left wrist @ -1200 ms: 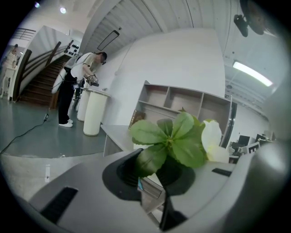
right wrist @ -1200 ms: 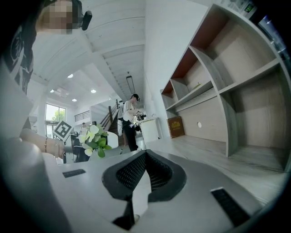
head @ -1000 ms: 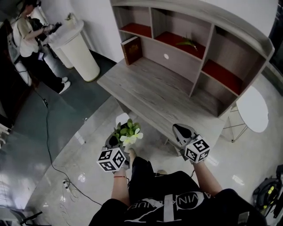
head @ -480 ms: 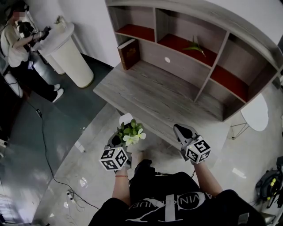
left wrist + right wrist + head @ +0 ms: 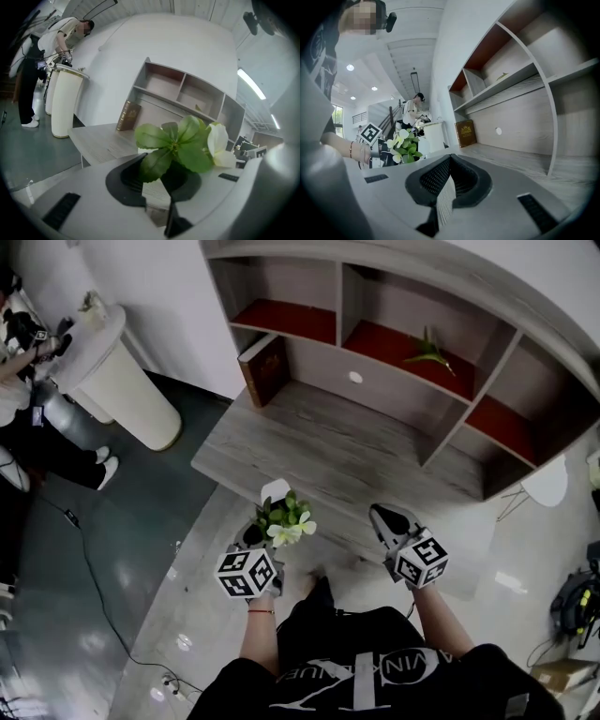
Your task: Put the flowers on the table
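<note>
Flowers [image 5: 180, 145] pinched at stem in left gripper [image 5: 161, 185], held just short of desk [image 5: 356, 446] near edge, over floor. Right gripper [image 5: 449, 180] pressed together, empty, also short of desk. Risks: early release = drop to floor; thin stem may slip/twist in grip; base unseen, so may topple on desk.

I log the flowers [image 5: 284, 521]: green leaves, creamy white blooms. Table [image 5: 328, 446]: pale grey wood grain. Shelf unit [image 5: 394, 395]: grey frame, red compartment floors. Book [image 5: 264, 367]: brown cover, gold emblem. Pedestal [image 5: 127, 399]: off-white. Right gripper [image 5: 449, 159]: grey shell, black pads, black-and-white marker squares.
</note>
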`<state>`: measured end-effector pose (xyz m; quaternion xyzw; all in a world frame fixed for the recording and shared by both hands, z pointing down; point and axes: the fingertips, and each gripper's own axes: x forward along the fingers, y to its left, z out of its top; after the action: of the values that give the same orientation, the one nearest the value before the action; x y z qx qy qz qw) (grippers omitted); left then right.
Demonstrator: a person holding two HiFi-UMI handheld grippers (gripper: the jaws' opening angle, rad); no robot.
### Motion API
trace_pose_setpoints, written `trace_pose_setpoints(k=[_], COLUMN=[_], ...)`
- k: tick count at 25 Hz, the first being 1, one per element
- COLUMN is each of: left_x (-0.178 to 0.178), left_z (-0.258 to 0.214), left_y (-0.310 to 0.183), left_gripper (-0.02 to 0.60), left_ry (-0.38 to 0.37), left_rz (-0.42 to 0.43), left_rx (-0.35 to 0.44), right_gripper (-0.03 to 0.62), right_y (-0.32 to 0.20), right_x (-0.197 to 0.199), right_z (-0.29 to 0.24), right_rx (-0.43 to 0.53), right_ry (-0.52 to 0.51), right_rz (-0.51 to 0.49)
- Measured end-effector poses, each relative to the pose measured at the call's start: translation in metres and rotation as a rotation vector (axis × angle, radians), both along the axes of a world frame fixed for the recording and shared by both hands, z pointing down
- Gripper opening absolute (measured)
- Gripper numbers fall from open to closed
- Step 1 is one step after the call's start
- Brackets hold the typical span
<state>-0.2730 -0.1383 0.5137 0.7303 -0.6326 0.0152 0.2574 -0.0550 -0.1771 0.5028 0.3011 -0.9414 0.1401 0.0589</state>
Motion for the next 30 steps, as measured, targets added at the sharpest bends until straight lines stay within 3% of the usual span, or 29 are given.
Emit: trace_pose_setpoints(k=[10, 17, 30], left_x=[-0.042, -0.073, -0.078], left_z=[0.015, 0.026, 0.042], left_y=[-0.043, -0.05, -0.058], left_gripper=[0.067, 0.067, 0.067], left_ry=[0.022, 0.049, 0.09], left_rz=[0.096, 0.084, 0.085], left_rx=[-0.052, -0.064, -0.096], right_gripper=[0.011, 0.011, 0.011], right_y=[-0.034, -0.04, -0.052], right_x=[-0.044, -0.066, -0.079], right_z=[0.004, 0.006, 0.015], right_rx=[-0.019, -0.022, -0.038], right_ry=[0.011, 0.027, 0.006], right_rz=[0.083, 0.099, 0.089])
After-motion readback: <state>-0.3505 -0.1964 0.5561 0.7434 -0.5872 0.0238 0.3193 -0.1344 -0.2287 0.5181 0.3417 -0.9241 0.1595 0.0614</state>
